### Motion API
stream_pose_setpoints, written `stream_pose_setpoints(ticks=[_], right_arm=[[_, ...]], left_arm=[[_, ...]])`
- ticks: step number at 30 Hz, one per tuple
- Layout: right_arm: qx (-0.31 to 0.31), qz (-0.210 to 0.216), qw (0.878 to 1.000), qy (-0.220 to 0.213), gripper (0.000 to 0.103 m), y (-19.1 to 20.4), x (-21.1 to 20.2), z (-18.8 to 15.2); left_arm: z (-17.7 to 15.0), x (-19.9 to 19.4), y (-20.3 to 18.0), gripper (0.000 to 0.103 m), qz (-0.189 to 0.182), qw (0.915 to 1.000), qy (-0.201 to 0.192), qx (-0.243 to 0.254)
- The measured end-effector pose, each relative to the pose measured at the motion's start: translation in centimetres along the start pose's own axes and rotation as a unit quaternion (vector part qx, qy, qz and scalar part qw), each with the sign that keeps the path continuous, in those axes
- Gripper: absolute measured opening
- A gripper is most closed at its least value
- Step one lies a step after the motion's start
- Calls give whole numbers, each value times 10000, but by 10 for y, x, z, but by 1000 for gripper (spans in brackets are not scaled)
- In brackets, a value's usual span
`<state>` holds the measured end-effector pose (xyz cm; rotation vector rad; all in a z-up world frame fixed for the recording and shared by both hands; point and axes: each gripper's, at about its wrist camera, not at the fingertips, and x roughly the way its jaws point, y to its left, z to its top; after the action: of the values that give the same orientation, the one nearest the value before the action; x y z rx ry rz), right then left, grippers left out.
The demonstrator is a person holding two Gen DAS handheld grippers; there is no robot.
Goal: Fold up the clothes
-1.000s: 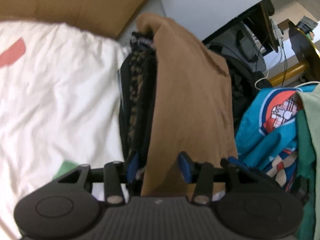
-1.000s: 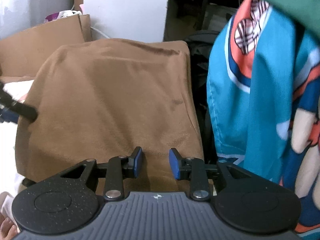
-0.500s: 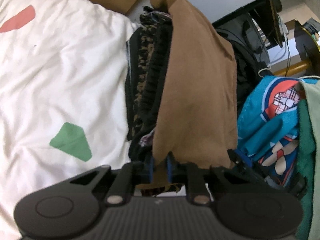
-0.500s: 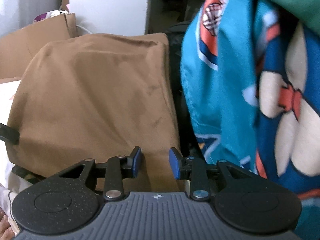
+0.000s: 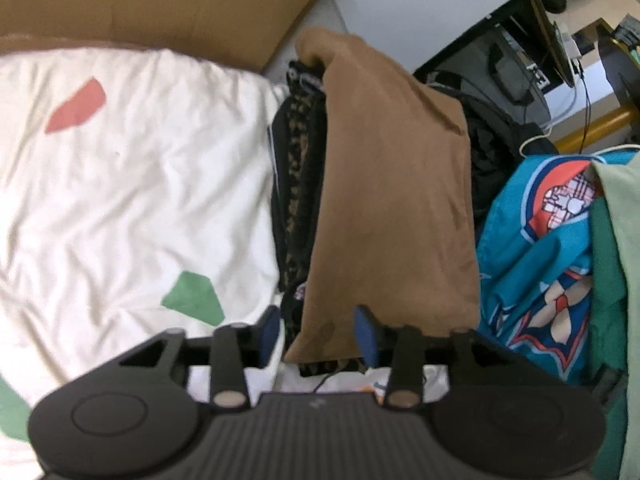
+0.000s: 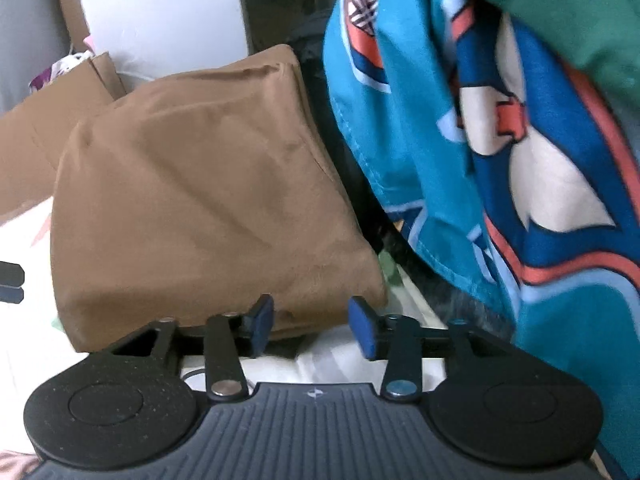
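Left wrist view. White sheet (image 5: 120, 200) fills 9 o'clock; red patch at 10, green patch at 7, another green patch cut off by the gripper body at 8. Cardboard (image 5: 180, 4) at 11 to 12, top cropped by the frame.

Centre: stack of dark clothes (image 5: 298, 184), leopard-print and black layers seen edge-on; separate pieces hard to tell apart. Folded brown garment (image 5: 392, 208) lies on top of the stack, running from 12 down to 6. Its near edge hangs between the blue pads (image 5: 267, 330) of the left gripper (image 5: 316, 334). Jaws spread wide, fingers released, nothing clamped; whether a pad brushes the cloth cannot be told.

At 3 to 4: teal cartoon-print garment (image 5: 532, 264), partly covered by green fabric (image 5: 616, 240) that runs out of frame. Dark clutter and cables at 1 to 2, blurred.

Right wrist view. At 9 the tips of the other gripper poke in, mostly cut off. Cardboard (image 6: 36, 140) at 10. Brown garment (image 6: 208, 208) at 10 to 12, a neat folded block, dark stack beneath hidden. Right gripper (image 6: 312, 326) at 6, fingers released and apart, left pad (image 6: 260, 322) overlapping the brown hem; contact uncertain. Teal garment (image 6: 460, 160) fills 1 to 4, green fabric (image 6: 560, 4) cropped at 1.
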<state>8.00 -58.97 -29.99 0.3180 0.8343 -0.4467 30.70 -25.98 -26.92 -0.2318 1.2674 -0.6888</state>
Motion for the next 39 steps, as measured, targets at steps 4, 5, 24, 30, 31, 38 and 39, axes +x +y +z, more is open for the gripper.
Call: stream_pose_setpoints(ticks=[4, 5, 24, 30, 31, 38, 39], right_arm=[[139, 40, 9999, 75, 65, 8, -18, 9], [191, 52, 9998, 88, 66, 10, -23, 12], [905, 473, 9936, 473, 94, 45, -111, 89], [960, 596, 9920, 562, 94, 61, -140, 112], [955, 635, 9917, 582, 95, 65, -145, 115], [947, 858, 9879, 874, 103, 91, -181, 144], [958, 904, 9873, 887, 103, 94, -186, 148]], left_arm=[[6, -27, -8, 61, 244, 9996, -99, 98], [7, -33, -10, 62, 308, 9994, -122, 128], [55, -235, -10, 91, 1430, 9869, -741, -83], [53, -297, -2, 94, 1760, 9786, -1002, -378], [52, -308, -1, 94, 1815, 9772, -1027, -408], [46, -392, -1, 102, 2007, 9714, -1126, -580], [44, -403, 1, 102, 2023, 9707, -1131, -638]])
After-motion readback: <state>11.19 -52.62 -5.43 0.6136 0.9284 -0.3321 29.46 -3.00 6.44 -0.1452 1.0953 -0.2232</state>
